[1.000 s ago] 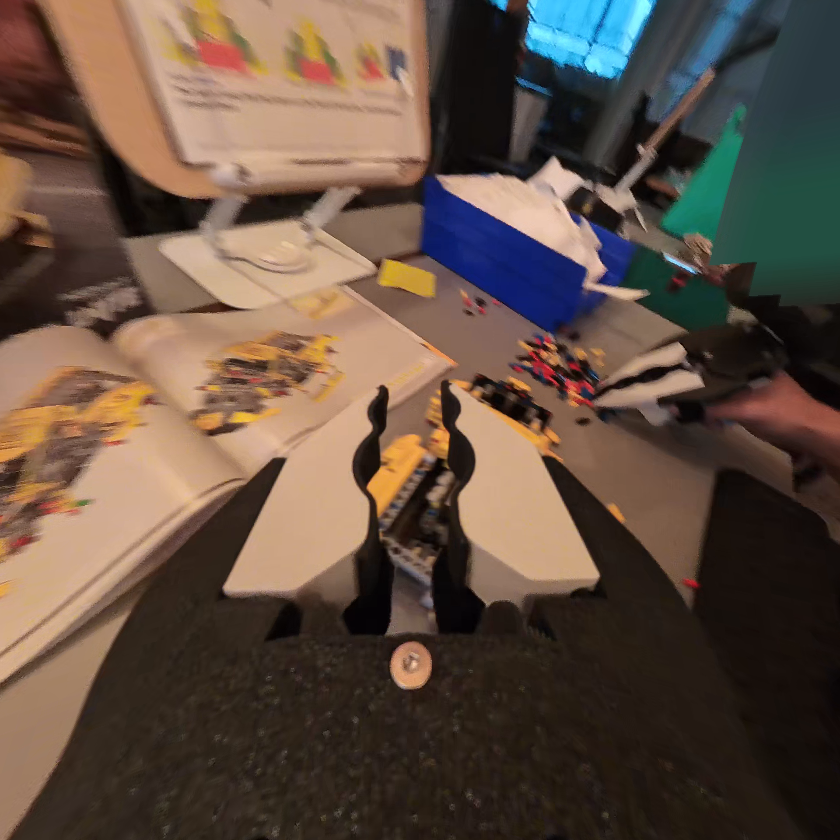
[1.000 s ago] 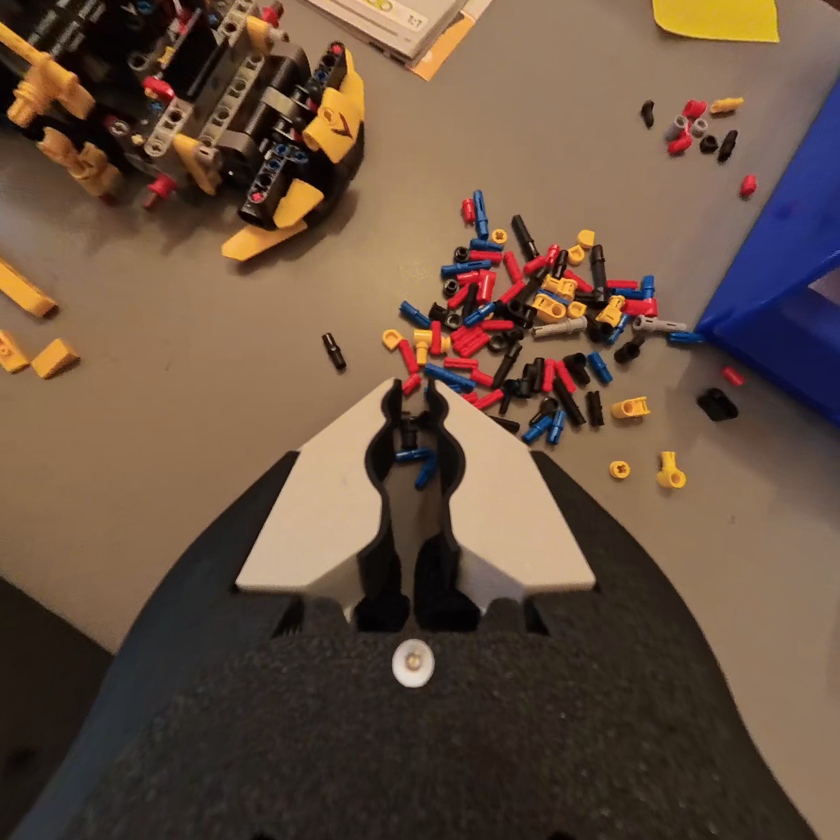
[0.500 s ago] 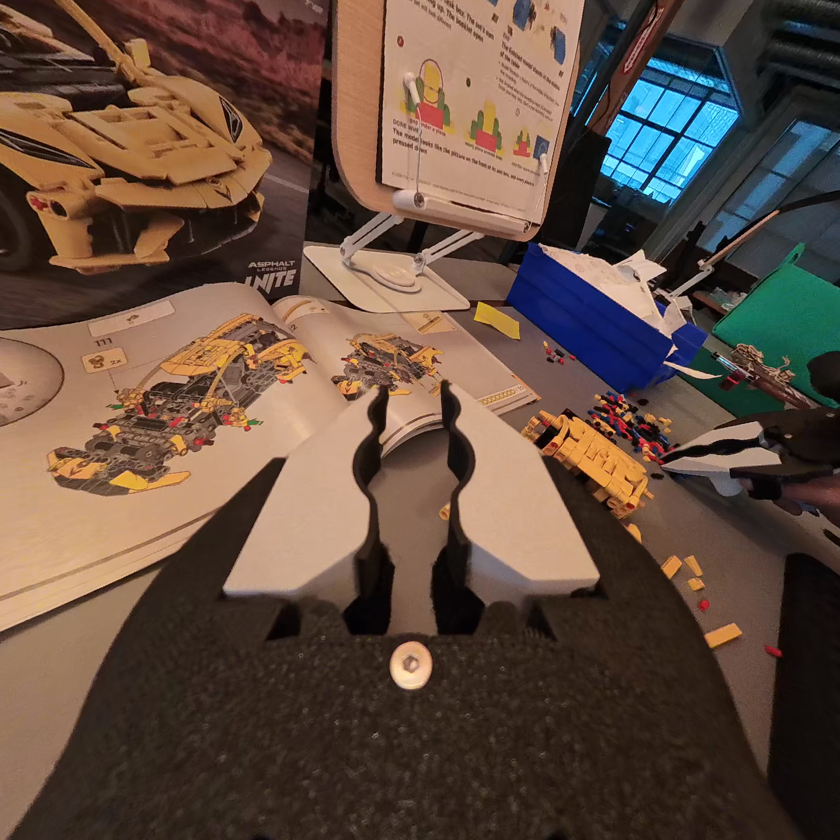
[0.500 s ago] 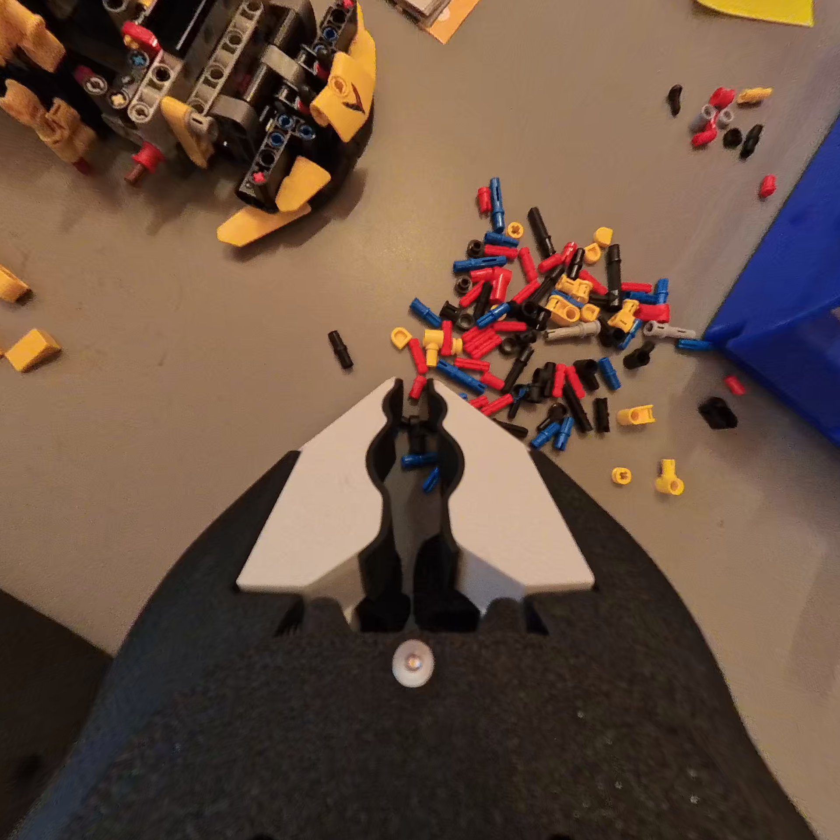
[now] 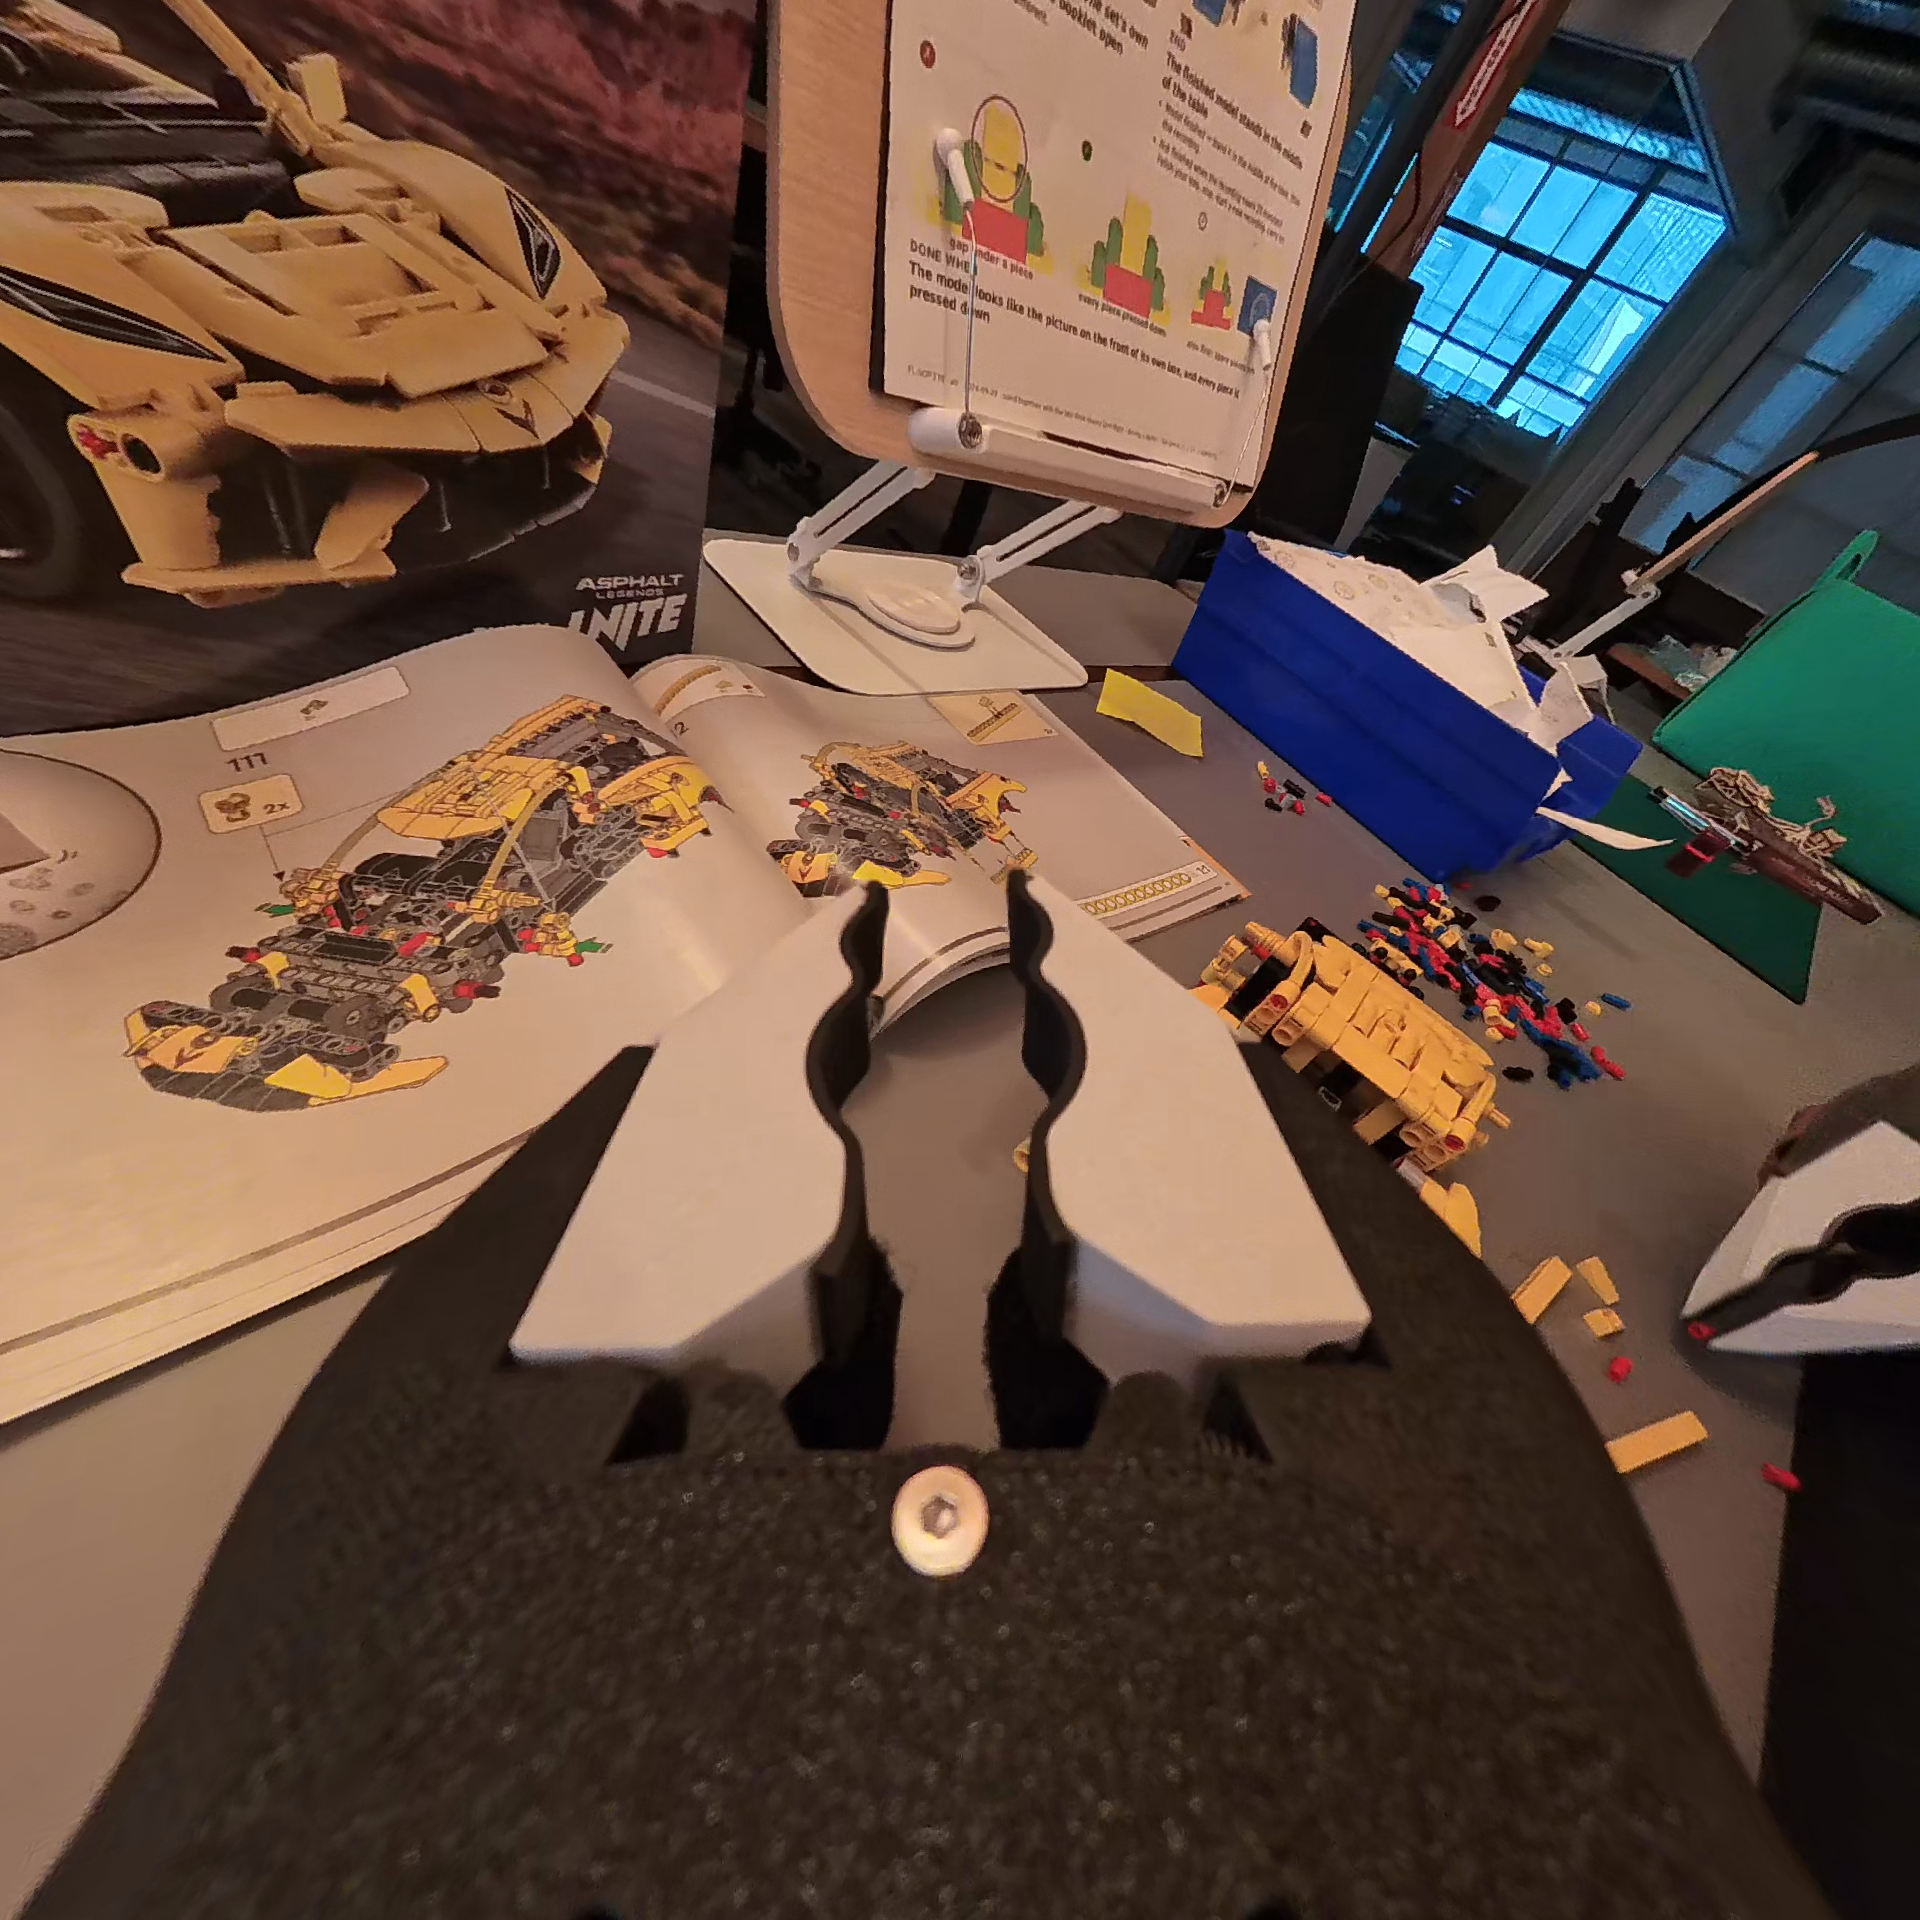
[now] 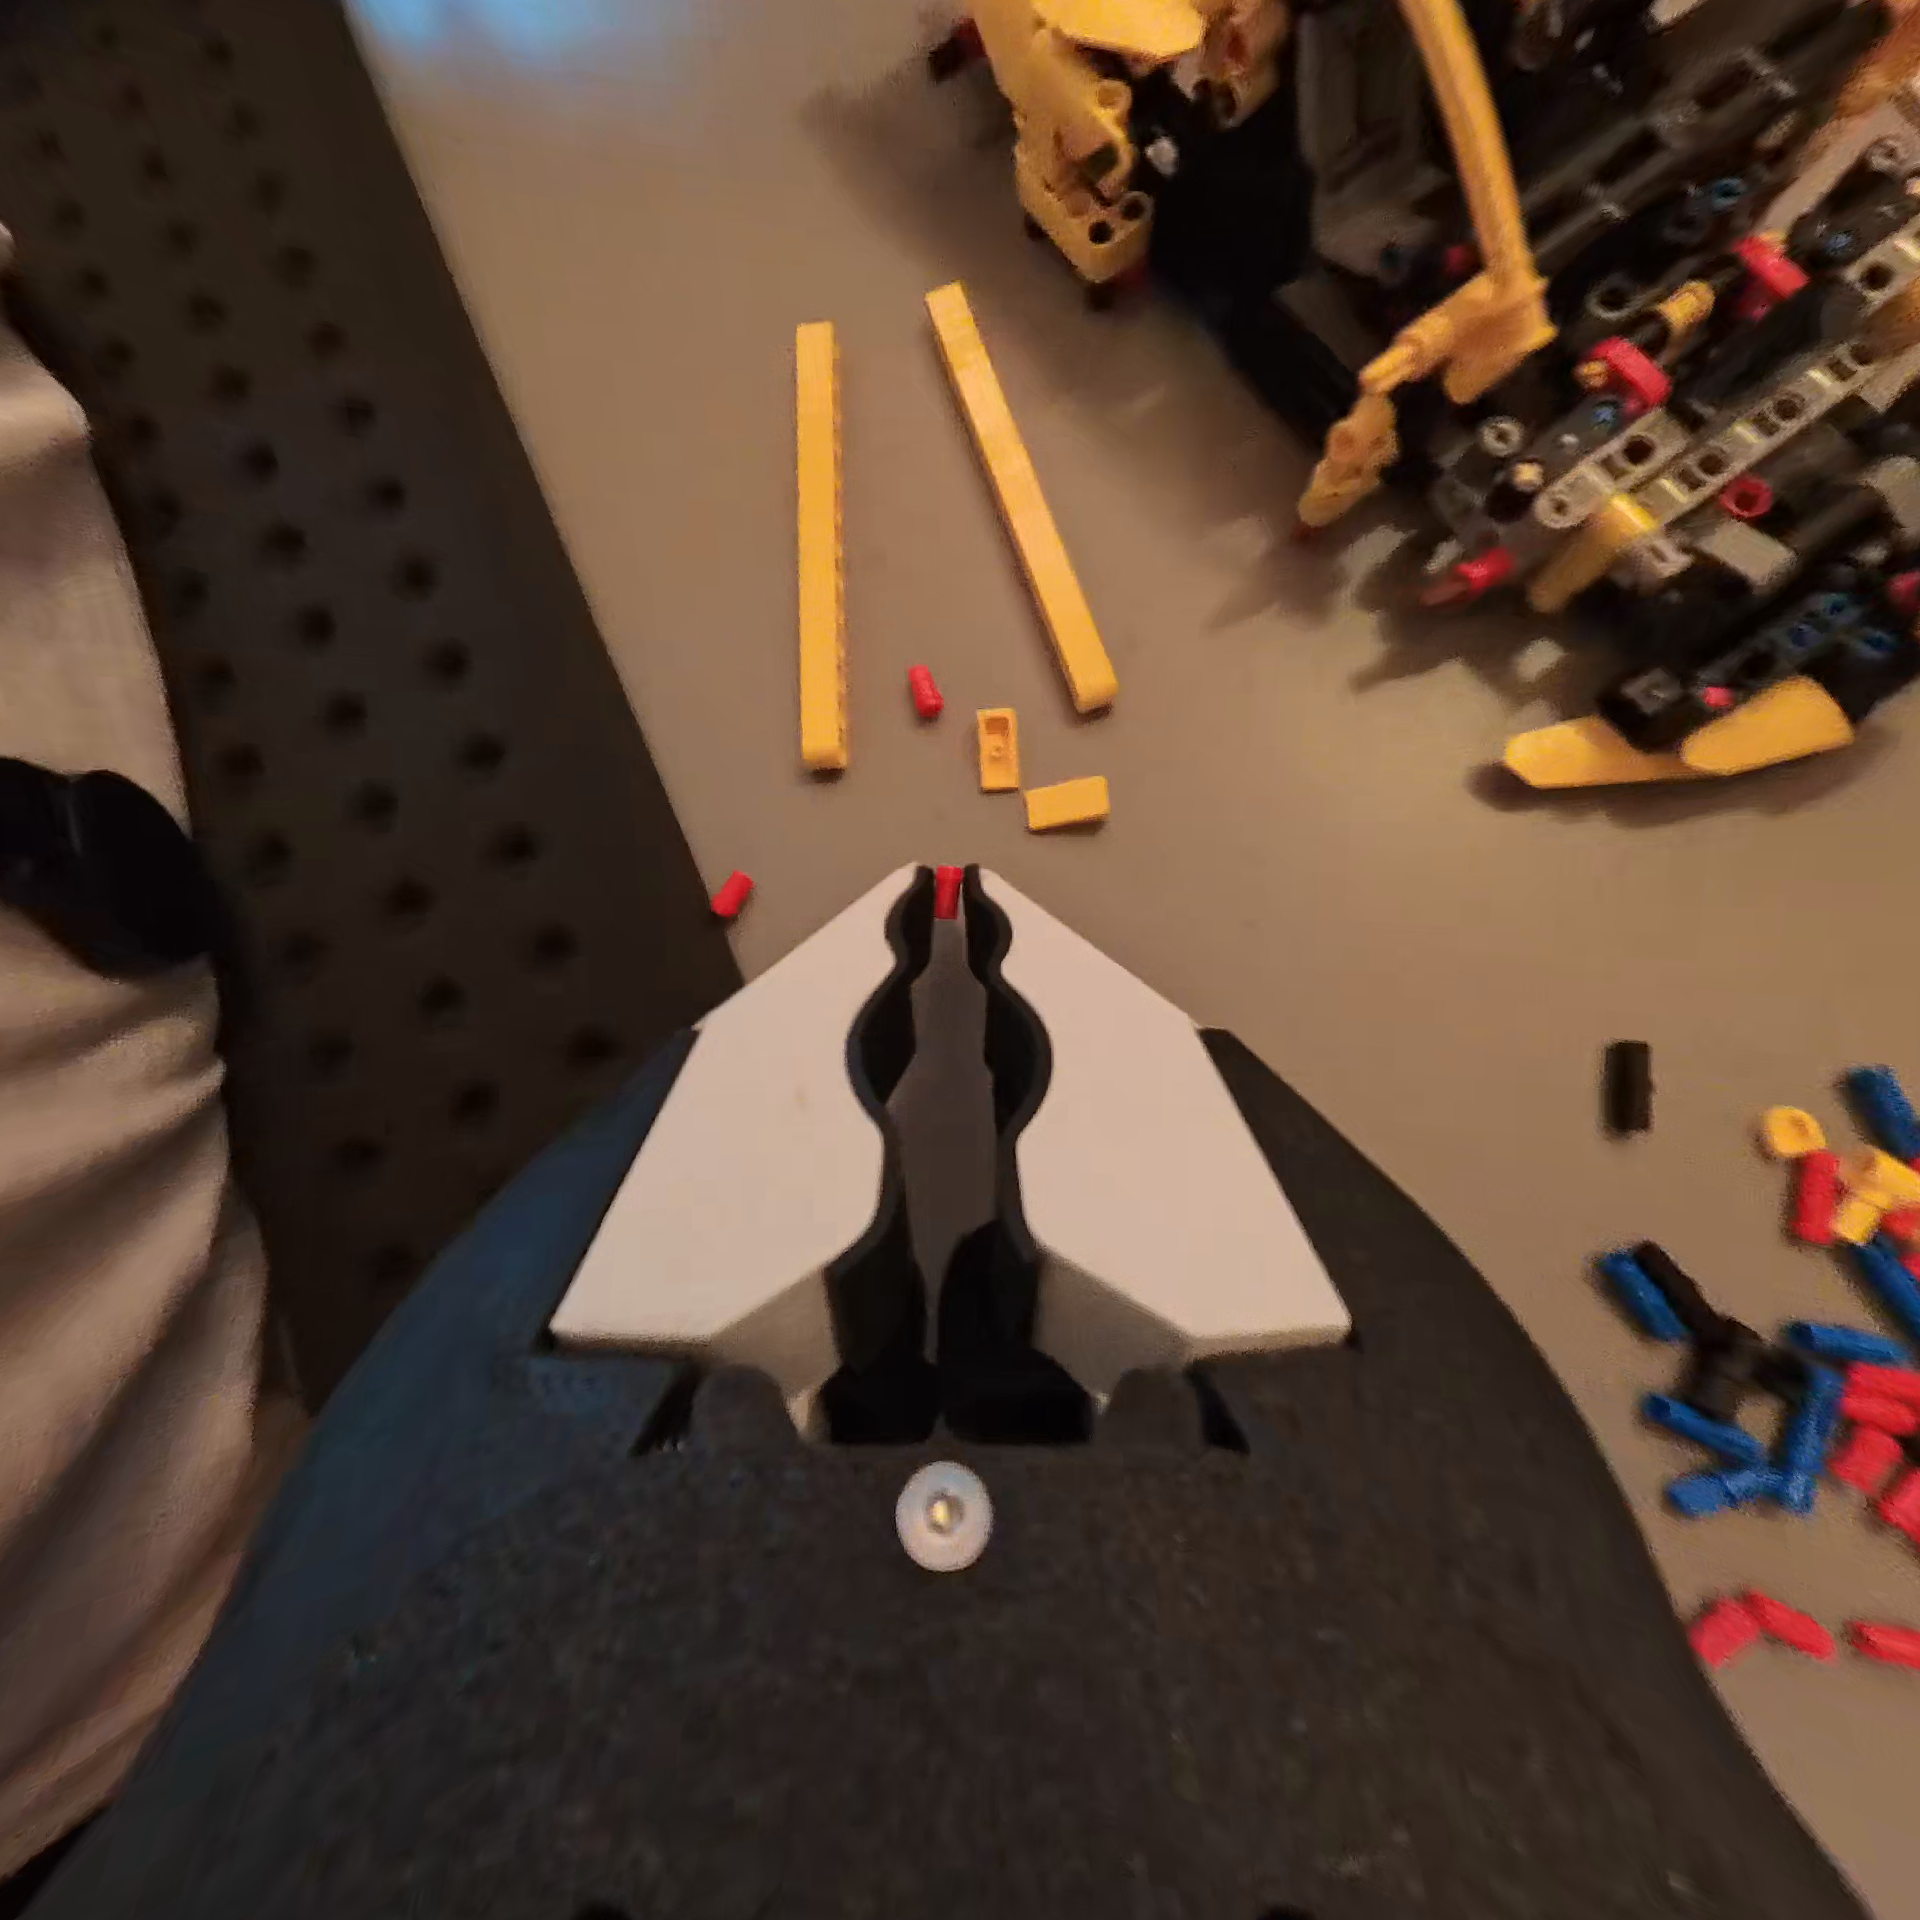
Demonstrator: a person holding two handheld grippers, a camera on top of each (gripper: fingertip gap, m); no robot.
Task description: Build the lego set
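Right gripper [image 6: 943, 883] pinches small red pin [image 6: 947, 891] near table edge, prob. for car model [image 6: 1621, 436]; left gripper [image 5: 943, 904] open, empty, over booklet [image 5: 436, 914].

Left wrist view faces across the table [image 5: 1714, 1049]; right looks steeply down, close; both show the model [image 5: 1361, 1029]

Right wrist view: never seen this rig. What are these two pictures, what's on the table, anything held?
No robot arm: a person carries two hand-held grippers, each with a camera looking along its fingers. In the right wrist view, the right gripper pinches a small red pin at its tips, above two long yellow beams. The left wrist view shows the left gripper open and empty, over the open instruction booklet. On the grey table are the half-built yellow car, a pile of loose pins and a blue bin.
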